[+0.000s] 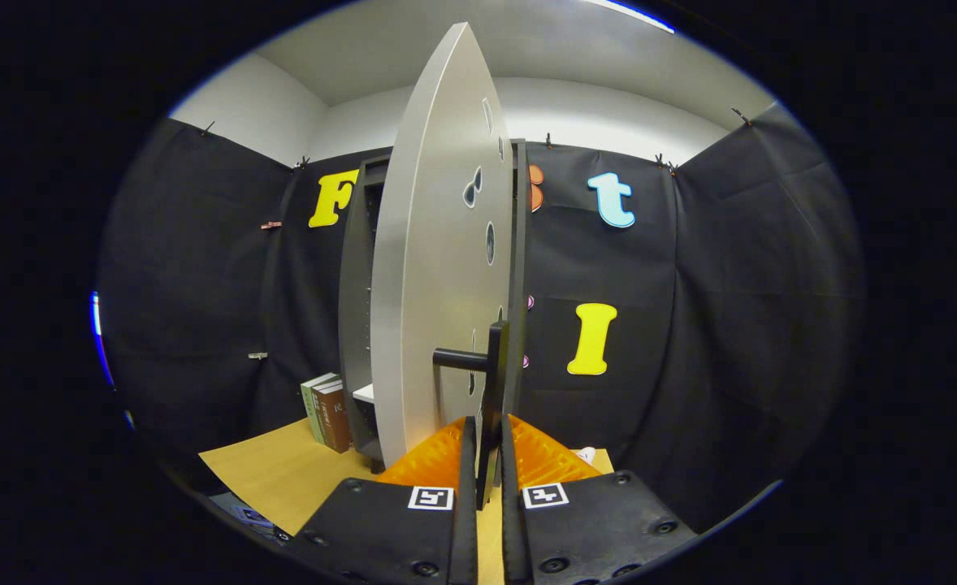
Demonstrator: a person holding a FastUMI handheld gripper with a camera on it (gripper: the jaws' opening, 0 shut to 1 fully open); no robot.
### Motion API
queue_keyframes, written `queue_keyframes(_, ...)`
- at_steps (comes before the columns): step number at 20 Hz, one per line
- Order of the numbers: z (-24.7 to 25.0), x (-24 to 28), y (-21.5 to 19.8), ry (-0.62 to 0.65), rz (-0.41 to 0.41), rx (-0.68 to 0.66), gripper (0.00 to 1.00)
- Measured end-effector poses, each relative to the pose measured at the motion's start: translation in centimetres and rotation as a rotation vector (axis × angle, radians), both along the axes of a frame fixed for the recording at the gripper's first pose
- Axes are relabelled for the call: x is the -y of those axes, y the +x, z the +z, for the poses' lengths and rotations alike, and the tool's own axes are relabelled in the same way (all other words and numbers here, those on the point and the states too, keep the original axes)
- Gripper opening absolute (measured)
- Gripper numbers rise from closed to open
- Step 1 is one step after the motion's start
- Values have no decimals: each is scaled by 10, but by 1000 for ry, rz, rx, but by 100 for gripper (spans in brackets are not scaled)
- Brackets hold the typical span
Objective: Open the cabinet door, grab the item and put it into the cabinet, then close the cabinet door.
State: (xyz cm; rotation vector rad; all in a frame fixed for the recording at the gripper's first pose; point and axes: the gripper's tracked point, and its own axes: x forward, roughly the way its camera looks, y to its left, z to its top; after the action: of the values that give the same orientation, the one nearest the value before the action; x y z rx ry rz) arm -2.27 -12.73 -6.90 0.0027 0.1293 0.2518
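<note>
Clamping the dark bar handle [491,382] between nearly closed fingers, the hand-held gripper [485,455] holds a stiff, light-looking cabinet door [430,268] that should swing easily from there.

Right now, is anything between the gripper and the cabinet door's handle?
Nothing visible. The gripper already has the black bar handle of the grey cabinet door between its two fingers, which sit close on either side of it. The door stands swung open, edge-on ahead. Two books stand left of the cabinet, out of the way.
</note>
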Motion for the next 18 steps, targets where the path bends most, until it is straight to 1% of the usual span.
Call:
queue_keyframes(3, 2, 9, -8, -70, -34, 35, 16)
queue_keyframes(4, 8, 14, -15, -82, -52, 52, 18)
queue_keyframes(5, 13, 21, -16, -87, -91, 70, 18)
queue_keyframes(6, 20, 26, -26, -91, -130, 87, 16)
queue_keyframes(8, 24, 25, -45, -103, -208, 80, 12)
queue_keyframes(10, 24, 7, -56, -120, -246, 76, 12)
queue_keyframes(11, 20, 2, -56, -133, -254, 64, 12)
queue_keyframes(13, 9, -26, -55, -160, -255, 54, 12)
queue_keyframes(15, 1, -67, -55, -142, -216, 67, 12)
queue_keyframes(17, -13, -93, -52, -127, -182, 48, 12)
queue_keyframes(18, -25, -101, -52, -144, -184, 34, 14)
